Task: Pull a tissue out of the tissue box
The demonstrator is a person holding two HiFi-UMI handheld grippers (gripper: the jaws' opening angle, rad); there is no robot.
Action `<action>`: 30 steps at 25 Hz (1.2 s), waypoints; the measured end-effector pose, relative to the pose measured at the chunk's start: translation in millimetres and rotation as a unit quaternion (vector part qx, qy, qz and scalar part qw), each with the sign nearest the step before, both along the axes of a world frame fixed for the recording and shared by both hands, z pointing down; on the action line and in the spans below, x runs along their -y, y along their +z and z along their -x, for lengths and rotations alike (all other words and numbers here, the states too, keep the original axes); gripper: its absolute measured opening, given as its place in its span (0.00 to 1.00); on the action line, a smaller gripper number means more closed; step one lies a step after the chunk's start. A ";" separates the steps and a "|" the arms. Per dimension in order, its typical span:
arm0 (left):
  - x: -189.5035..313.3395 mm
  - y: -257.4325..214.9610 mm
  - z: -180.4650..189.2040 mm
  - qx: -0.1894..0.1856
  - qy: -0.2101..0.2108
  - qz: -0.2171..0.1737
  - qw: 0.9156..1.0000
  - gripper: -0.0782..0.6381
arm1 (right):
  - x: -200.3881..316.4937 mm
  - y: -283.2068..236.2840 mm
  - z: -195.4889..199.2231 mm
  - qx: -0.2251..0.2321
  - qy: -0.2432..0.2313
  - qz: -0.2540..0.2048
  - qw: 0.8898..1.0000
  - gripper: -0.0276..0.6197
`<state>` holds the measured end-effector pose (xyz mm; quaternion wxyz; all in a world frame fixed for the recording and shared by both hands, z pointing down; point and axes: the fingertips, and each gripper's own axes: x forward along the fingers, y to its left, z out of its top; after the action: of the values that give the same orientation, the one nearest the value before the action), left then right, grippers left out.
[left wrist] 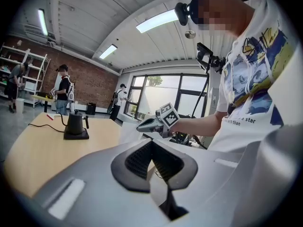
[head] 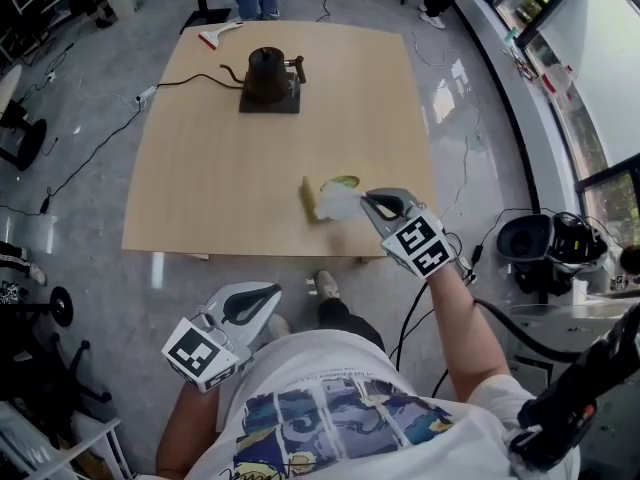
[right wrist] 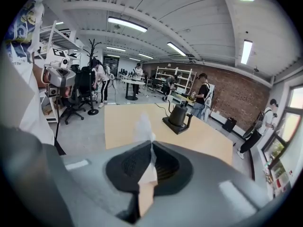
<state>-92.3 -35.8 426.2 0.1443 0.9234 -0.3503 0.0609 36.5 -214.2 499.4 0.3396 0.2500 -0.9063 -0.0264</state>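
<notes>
A tan tissue box [head: 310, 200] with a green oval top lies near the front edge of the wooden table [head: 220, 168]. A white tissue [head: 340, 204] rises from it, pinched at its right end by my right gripper [head: 368, 204]. In the right gripper view the tissue [right wrist: 143, 125] sticks up between the closed jaws of the right gripper [right wrist: 150, 144]. My left gripper [head: 268, 298] hangs off the table's front edge, close to my body, shut with nothing in it. The left gripper view shows the left gripper [left wrist: 152, 143] closed, with the right gripper [left wrist: 150, 124] beyond it.
A black kettle [head: 267, 76] on its base stands at the table's far side, its cord trailing left. A red-handled tool [head: 218, 34] lies at the far left corner. Several people stand beyond the table. Camera gear [head: 545, 243] sits on the floor to the right.
</notes>
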 end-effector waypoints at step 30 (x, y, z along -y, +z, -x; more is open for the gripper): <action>-51.7 6.8 -3.0 0.009 0.062 -0.012 0.998 0.11 | -139.2 -42.9 16.2 0.012 -0.004 -0.021 1.000 0.05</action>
<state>-89.4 15.9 433.0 0.1262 0.9445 -0.2940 0.0743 20.4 -74.9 456.5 0.3236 0.2533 -0.9106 -0.0439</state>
